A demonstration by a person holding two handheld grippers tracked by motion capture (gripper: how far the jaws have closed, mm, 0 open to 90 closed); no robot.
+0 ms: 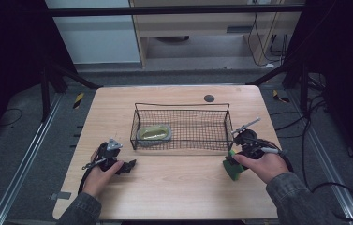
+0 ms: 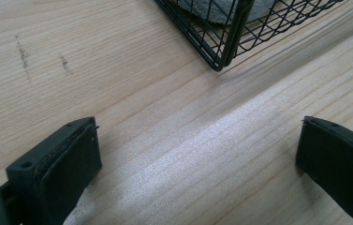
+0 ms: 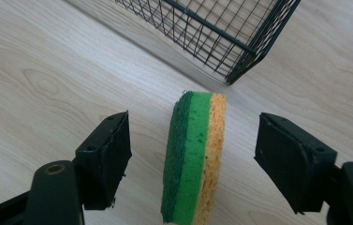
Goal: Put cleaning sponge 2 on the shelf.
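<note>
Right hand-held gripper (image 3: 193,154): jaws spread either side of the sponge (image 3: 194,159), pads clear of it. Sponge stands on edge on the tabletop (image 1: 174,183), near the wire basket (image 1: 182,126) corner. Left hand-held gripper (image 2: 197,164): spread wide, empty.

No readable text, label, brand, number or sign anywhere: none on the table (image 1: 174,187), the wire basket (image 1: 182,126) or the sponge (image 3: 194,157).
</note>
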